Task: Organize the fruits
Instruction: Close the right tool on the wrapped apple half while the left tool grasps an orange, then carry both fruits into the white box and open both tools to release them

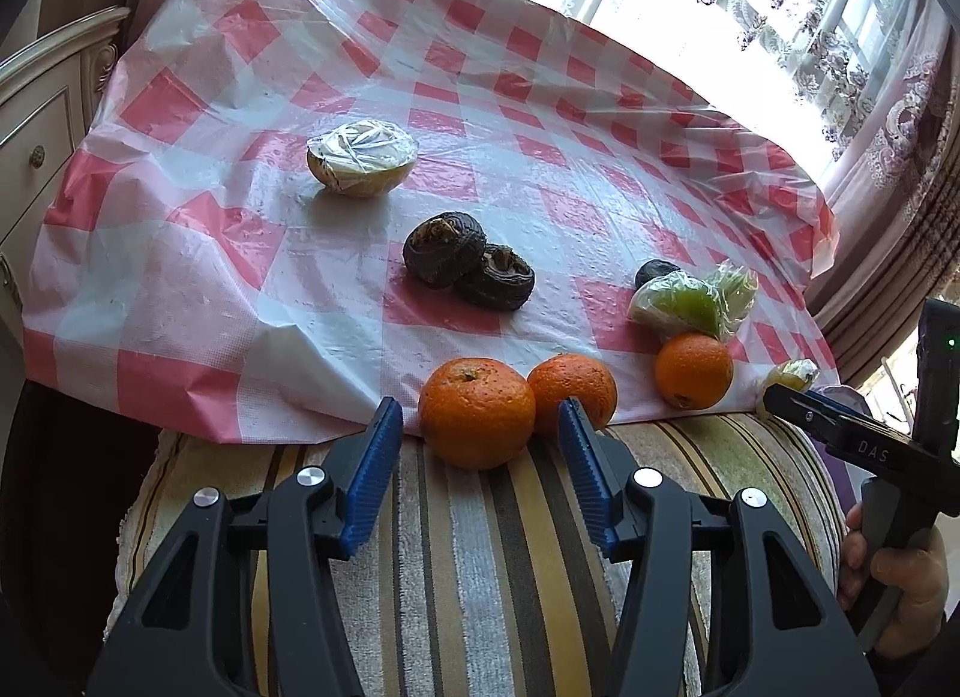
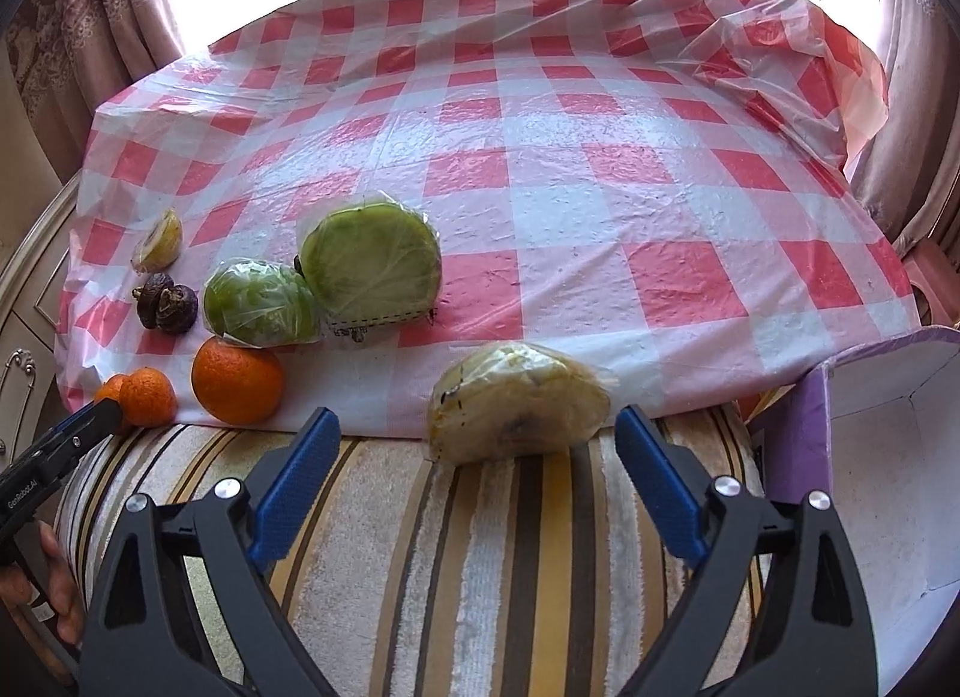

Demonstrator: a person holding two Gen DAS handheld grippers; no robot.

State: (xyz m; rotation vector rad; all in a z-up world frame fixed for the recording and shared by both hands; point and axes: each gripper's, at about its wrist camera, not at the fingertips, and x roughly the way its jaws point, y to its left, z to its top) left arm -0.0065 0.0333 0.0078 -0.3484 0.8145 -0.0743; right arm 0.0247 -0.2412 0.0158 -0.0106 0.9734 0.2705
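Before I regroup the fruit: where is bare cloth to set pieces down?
Free: the checked tablecloth beyond and right of the green wrapped halves. Crowded: the near-left edge, where oranges, dark fruits and wrapped halves cluster.

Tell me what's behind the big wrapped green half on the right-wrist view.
Behind the wrapped green half, only bare checked tablecloth shows. A small dark thing peeks out at its left edge; the rest is hidden.

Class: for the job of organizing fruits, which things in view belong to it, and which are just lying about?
Belong: three oranges; two dark dried fruits; wrapped green pieces; wrapped yellow pieces.

Lying about: checked tablecloth; striped towel; curtains.
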